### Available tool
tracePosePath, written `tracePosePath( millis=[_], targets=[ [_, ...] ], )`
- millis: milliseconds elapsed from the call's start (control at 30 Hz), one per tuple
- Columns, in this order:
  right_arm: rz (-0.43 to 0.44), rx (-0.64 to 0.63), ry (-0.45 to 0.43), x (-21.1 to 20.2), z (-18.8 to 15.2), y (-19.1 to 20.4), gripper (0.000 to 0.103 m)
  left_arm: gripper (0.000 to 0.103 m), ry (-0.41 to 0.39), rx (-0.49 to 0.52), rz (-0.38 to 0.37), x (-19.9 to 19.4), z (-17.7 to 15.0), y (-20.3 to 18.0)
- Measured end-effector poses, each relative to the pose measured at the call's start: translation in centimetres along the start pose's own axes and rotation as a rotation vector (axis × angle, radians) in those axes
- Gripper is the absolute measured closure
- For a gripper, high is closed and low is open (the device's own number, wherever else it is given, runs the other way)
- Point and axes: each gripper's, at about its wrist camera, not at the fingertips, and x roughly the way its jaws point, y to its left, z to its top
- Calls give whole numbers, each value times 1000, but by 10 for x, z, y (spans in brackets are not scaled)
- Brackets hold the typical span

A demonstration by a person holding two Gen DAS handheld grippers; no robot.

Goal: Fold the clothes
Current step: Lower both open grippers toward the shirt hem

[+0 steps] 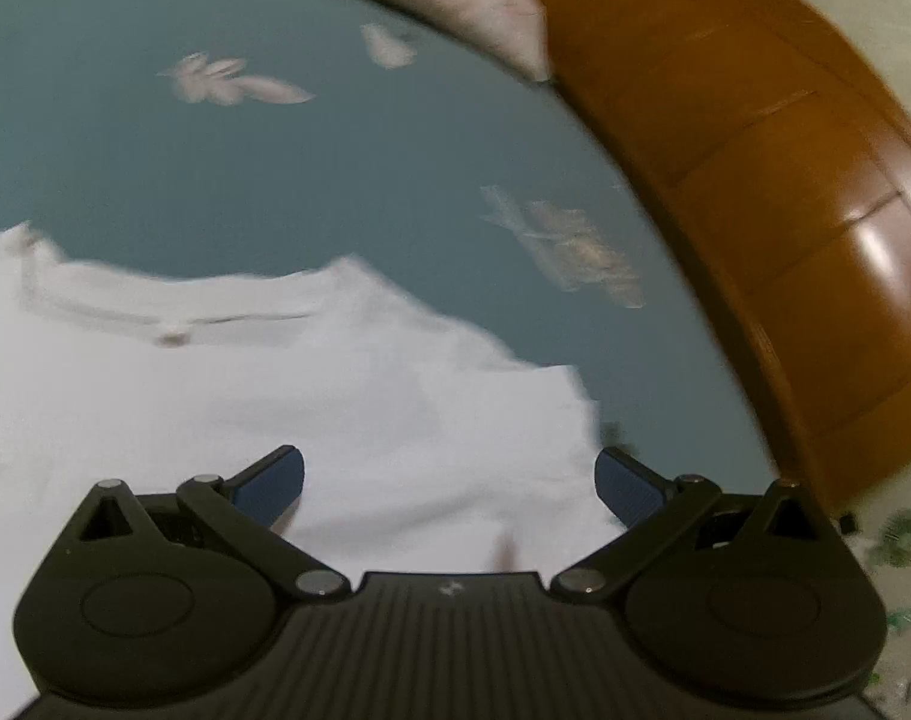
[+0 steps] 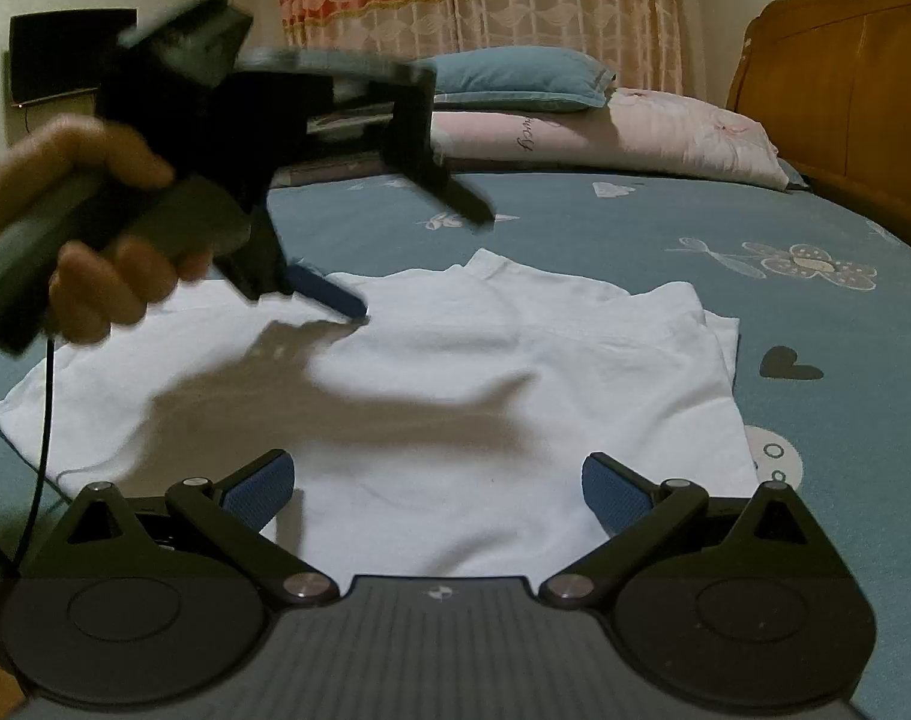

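Currently the right gripper [image 2: 437, 483] hovers over the near hem of the white cotton T-shirt [image 2: 443, 372], its two blue-padded fingers spread wide with nothing between them. The shirt lies flat on the teal printed bedsheet [image 2: 815, 438], directly ahead of this tool, collar at the far end and one sleeve already turned in on the tool's right.

Ahead and to the left, the left gripper [image 1: 449, 483] hangs above the shirt's shoulder area, also released and empty; in its own view the collar lies just beyond its fingertips. A person's hand [image 2: 89, 222] grips its handle.

For a clean fold, each tool should probably pinch a single edge layer near a corner, close fully before lifting, and carry both sides across evenly so that no crease forms.

Count: one shirt, two grippers, two pillows at the far end (one blue pillow [image 2: 515, 81], one pink pillow [image 2: 623, 132]), one wooden headboard [image 2: 845, 84].
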Motion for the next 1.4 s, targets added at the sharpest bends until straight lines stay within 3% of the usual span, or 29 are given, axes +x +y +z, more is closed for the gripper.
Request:
tracePosePath(
  millis=[100,233,333,533,667,967,1233,1400],
  targets=[
    [-3,-9,2,0,0,1,0,1,38,48,-22,11,-5,-15],
    [-6,-16,6,0,-1,2,0,1,88,69,36,37,-10,-15],
    [-9,-19,8,0,-1,2,0,1,72,63,51,39,-5,-15],
    [-8,-14,10,1,0,1,0,1,-3,138,89,1,1,-29],
    [-11,-12,11,2,0,1,0,1,-21,156,152,-34,-19,-20],
    [-44,-29,17,6,0,6,0,1,-45,96,296,-98,-79,10],
    [-63,-52,16,5,-3,9,0,1,-45,3,334,-101,-112,48],
    [-83,-65,18,5,-6,11,0,1,-66,16,308,-109,-127,52]
  ],
)
